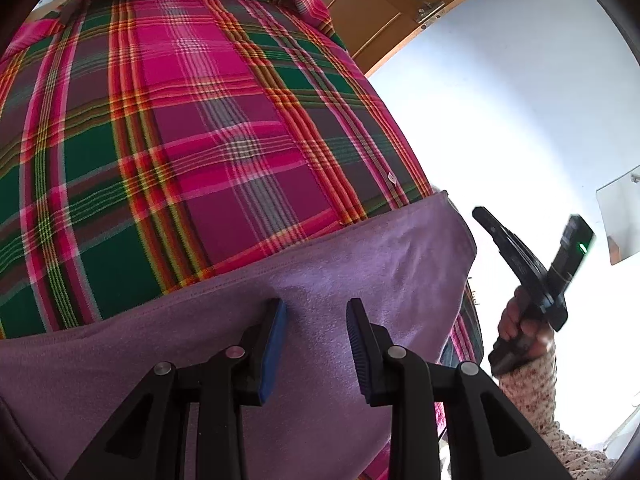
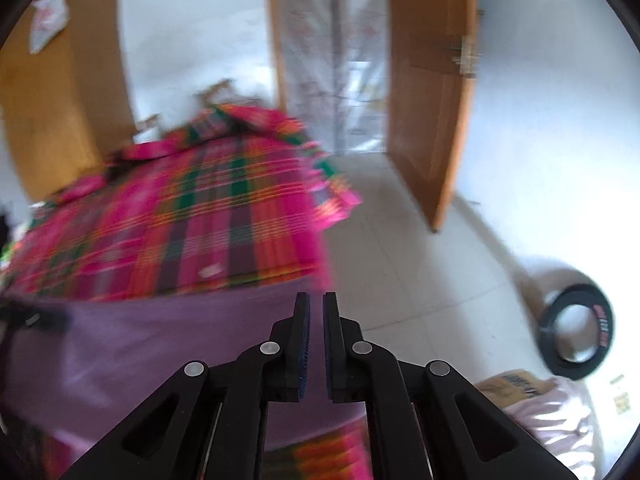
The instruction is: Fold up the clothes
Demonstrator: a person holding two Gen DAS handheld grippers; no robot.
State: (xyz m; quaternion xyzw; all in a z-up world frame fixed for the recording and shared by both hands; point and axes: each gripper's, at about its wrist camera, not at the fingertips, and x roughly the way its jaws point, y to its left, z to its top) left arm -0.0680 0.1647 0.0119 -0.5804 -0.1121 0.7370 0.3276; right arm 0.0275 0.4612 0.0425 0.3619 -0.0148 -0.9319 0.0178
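Note:
A purple garment lies spread over a bed covered in a pink, green and red plaid sheet. My left gripper stands open just above the purple cloth, near its far hem, with nothing between its blue pads. To the right, a hand in a speckled sleeve holds my right gripper up in the air, off the bed's side. In the blurred right wrist view, the right gripper hangs over the purple garment's right edge, jaws nearly together with only a narrow slit and nothing held.
The plaid sheet runs to the far end of the bed. A tiled floor lies to the right, with an open wooden door, a black ring and pale bundled cloth. A wooden cupboard stands far left.

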